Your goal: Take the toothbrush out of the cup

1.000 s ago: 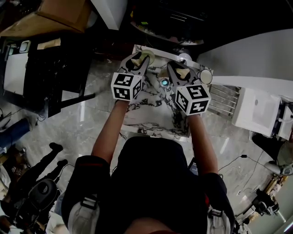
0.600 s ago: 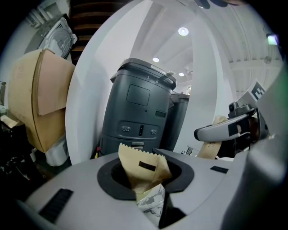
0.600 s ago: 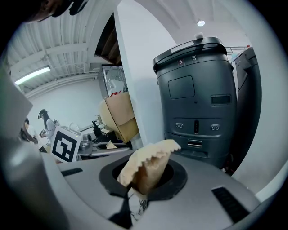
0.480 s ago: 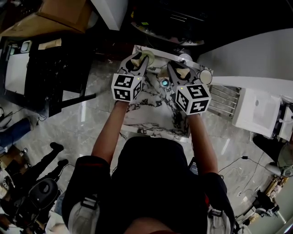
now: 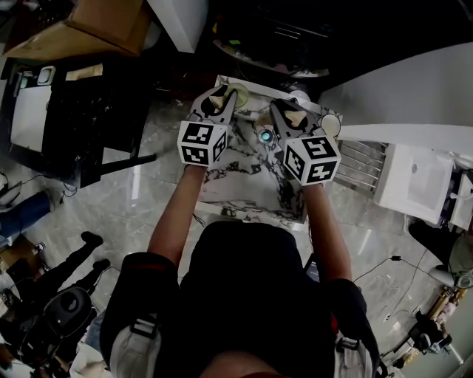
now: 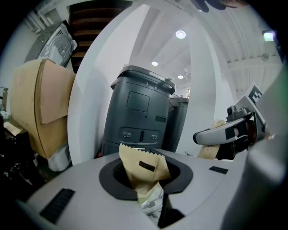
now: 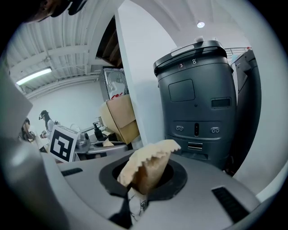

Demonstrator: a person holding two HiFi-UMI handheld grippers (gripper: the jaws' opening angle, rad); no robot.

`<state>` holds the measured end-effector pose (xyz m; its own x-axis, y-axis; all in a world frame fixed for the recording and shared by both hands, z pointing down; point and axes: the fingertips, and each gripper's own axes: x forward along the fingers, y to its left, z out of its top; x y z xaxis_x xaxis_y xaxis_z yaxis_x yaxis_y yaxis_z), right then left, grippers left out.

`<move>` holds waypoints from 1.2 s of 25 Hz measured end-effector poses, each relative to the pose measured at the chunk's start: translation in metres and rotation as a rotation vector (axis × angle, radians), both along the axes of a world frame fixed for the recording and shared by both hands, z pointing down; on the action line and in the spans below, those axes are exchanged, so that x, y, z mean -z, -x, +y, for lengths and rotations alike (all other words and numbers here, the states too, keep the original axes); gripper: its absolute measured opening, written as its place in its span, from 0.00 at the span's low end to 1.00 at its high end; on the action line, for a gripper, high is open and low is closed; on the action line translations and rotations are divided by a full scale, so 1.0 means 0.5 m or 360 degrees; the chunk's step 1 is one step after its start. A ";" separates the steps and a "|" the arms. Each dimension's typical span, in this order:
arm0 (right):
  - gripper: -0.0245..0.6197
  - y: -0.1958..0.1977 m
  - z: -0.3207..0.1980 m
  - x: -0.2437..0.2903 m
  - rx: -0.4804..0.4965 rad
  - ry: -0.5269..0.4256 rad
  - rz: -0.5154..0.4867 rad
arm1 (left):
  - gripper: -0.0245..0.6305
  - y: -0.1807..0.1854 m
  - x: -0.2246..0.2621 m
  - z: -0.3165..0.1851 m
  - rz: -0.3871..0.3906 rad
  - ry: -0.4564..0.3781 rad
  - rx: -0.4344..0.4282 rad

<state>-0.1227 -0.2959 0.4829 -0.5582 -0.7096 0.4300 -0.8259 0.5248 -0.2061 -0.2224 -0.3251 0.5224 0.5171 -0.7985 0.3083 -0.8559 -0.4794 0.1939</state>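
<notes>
Marble table, person standing at it, both arms out over the far half. Framing and arm positions match a second ago, nothing on the table has shifted.

Only real change: the left gripper has just been closing its jaws. In the left gripper view the tan pads now sit together at the middle with nothing pinched, only marble showing below them. So it closed on air, not a grab.

Right gripper is parked beside it. Its pads also meet at the tips, and it holds nothing.

Toothbrush: can't make it out in any view. Small round things sit on the table:
- a pale one touching or just beside the left gripper's tips
- a teal-lit one between the two grippers
- a white one at the right edge

Can't tell which is the cup. My read is that the task hasn't started. The jaws would have to reopen before either gripper could take the brush.

Writing: the dark grey machine behind the table has an "8" on its lid. Its other small labels are too small to read. The gripper cubes carry black-and-white square markers, no text. The cardboard box is blank. No brand legible.
</notes>
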 end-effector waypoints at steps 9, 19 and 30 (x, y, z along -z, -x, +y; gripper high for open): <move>0.13 -0.008 0.012 0.026 0.0016 -0.0037 -0.0011 | 0.16 -0.003 0.044 0.019 -0.0031 -0.0092 0.0013; 0.13 -0.016 0.030 0.068 0.0041 -0.0091 -0.0021 | 0.15 -0.005 0.116 0.045 -0.0063 -0.0219 0.0047; 0.13 -0.032 0.071 0.106 0.0076 -0.0142 -0.0023 | 0.15 -0.013 0.180 0.090 -0.0083 -0.0302 0.0100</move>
